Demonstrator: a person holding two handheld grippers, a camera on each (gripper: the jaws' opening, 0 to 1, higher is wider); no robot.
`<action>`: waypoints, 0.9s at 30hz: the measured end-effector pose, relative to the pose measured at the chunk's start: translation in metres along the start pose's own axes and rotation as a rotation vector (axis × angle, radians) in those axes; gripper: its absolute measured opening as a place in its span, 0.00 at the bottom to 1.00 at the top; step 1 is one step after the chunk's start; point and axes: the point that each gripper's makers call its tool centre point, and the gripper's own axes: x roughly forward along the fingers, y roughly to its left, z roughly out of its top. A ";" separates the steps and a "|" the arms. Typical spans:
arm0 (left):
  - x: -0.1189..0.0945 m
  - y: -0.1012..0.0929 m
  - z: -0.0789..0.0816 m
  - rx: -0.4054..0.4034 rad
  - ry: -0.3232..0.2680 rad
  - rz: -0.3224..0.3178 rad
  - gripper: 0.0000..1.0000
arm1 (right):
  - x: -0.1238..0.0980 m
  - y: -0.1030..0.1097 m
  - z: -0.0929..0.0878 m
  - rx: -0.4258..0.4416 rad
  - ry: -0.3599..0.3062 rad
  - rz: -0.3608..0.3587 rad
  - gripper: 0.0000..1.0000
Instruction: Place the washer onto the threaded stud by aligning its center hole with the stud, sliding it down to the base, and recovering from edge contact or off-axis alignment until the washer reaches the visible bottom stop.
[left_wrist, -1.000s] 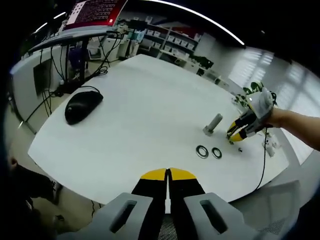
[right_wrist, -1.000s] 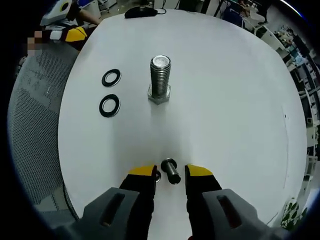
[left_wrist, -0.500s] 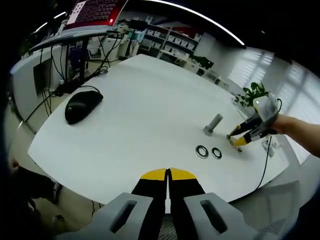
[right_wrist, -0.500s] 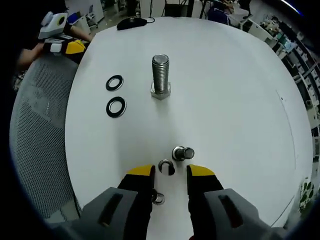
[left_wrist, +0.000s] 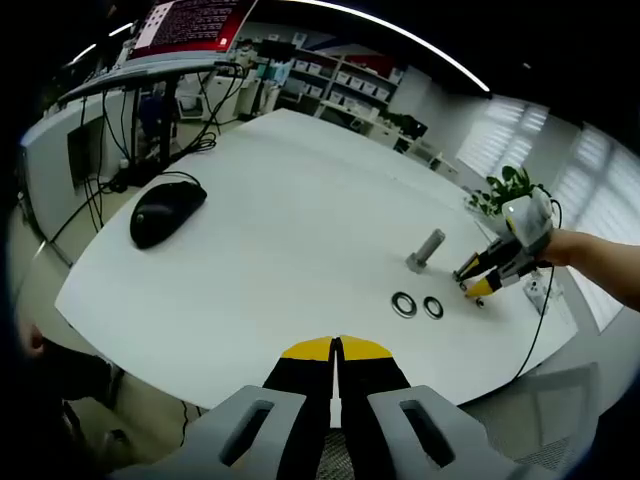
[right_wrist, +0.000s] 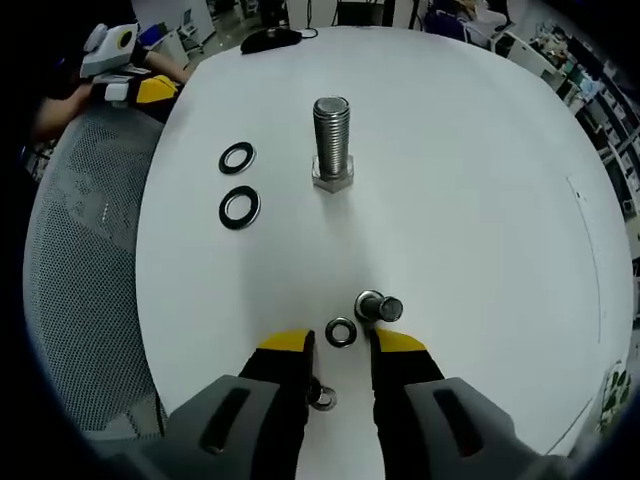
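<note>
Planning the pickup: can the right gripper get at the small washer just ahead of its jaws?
Probably yes. The right gripper is open, and the small washer lies flat just beyond its tips with bare table around it; the small bolt lies close beside.

On the table (right_wrist: 480, 150): one upright threaded stud (right_wrist: 332, 143), two large black washers (right_wrist: 237, 157) (right_wrist: 240, 207), two small washers (right_wrist: 341, 332) (right_wrist: 321, 398), one small bolt (right_wrist: 379, 307), one mouse (left_wrist: 166, 212).

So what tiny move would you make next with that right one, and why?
Probably ease the right hand-held gripper forward and close on the small washer. It lies flat on the white table just ahead of the open jaws, and the upright threaded stud carries no washer yet.
</note>
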 end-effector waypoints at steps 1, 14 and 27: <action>0.000 0.000 0.000 0.000 0.000 0.000 0.00 | 0.000 0.001 0.000 -0.003 0.003 0.000 0.24; -0.001 -0.002 0.002 -0.022 -0.009 -0.012 0.00 | 0.000 0.003 0.001 -0.052 0.049 -0.004 0.16; -0.001 -0.001 0.001 -0.016 -0.004 -0.008 0.00 | 0.001 0.003 0.001 -0.019 0.062 -0.021 0.15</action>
